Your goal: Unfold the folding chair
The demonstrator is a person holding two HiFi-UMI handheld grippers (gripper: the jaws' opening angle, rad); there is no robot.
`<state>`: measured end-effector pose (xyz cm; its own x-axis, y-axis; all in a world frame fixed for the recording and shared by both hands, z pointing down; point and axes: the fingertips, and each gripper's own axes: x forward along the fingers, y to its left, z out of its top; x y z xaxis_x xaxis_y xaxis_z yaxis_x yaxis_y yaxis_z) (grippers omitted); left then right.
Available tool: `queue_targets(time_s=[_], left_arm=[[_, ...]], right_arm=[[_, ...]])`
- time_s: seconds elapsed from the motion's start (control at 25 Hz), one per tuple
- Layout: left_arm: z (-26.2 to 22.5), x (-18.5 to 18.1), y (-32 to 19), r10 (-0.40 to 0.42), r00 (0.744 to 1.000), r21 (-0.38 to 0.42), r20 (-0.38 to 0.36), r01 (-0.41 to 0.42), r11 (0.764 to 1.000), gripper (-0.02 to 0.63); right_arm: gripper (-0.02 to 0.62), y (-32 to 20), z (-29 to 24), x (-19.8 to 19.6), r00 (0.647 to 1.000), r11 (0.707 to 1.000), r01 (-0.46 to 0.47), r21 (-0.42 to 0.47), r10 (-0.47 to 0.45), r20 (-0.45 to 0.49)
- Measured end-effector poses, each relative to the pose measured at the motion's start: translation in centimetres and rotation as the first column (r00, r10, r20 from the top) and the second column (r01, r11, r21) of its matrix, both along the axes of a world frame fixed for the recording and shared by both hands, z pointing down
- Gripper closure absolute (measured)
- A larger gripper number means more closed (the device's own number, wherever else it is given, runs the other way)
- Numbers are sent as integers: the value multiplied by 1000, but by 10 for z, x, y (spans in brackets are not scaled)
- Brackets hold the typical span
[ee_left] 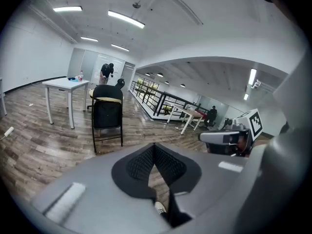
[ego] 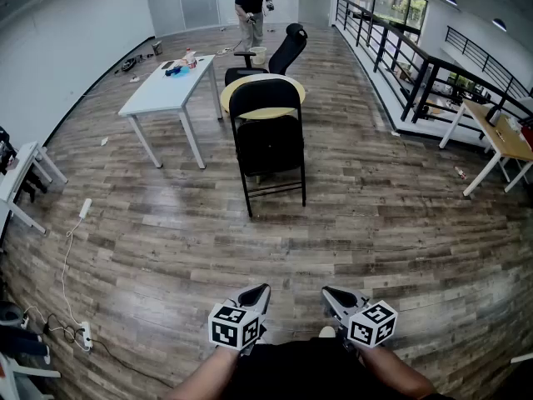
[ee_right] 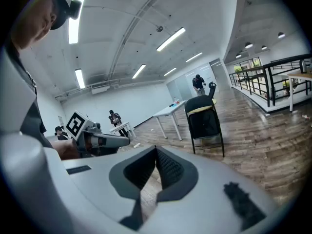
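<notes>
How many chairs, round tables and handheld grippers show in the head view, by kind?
Chairs: 2, black metal folding chair, black swivel office chair
Round yellow-topped table: 1
Grippers: 2, left gripper, right gripper, both shut
Total: 5

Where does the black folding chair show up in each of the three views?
Head view: the black metal folding chair stands upper centre.
Left gripper view: the chair, left of centre.
Right gripper view: the chair, right of centre.
Shared landmark: the white rectangular table just left of it.
</notes>
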<state>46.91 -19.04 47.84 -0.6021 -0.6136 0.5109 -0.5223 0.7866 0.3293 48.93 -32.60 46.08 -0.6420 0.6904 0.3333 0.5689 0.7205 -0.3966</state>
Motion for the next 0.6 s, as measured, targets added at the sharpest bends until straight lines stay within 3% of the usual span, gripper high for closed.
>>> queue_targets(time_s=[0.12, 0.28, 0.6], left_arm=[[-1, 1, 1, 16, 1000, 19, -4, -16, 1000, 598], [9, 4, 10, -4, 998, 72, -69, 8, 997, 598], [11, 7, 32, -10, 998, 67, -57, 14, 998, 598]], right_arm=[[592, 3, 0, -1, 1000, 1000, -5, 6, 5, -1], [592, 11, 1, 3, 1000, 1000, 10, 25, -11, 5], [592, 29, -1, 6, 1000, 996, 22, 82, -24, 14]])
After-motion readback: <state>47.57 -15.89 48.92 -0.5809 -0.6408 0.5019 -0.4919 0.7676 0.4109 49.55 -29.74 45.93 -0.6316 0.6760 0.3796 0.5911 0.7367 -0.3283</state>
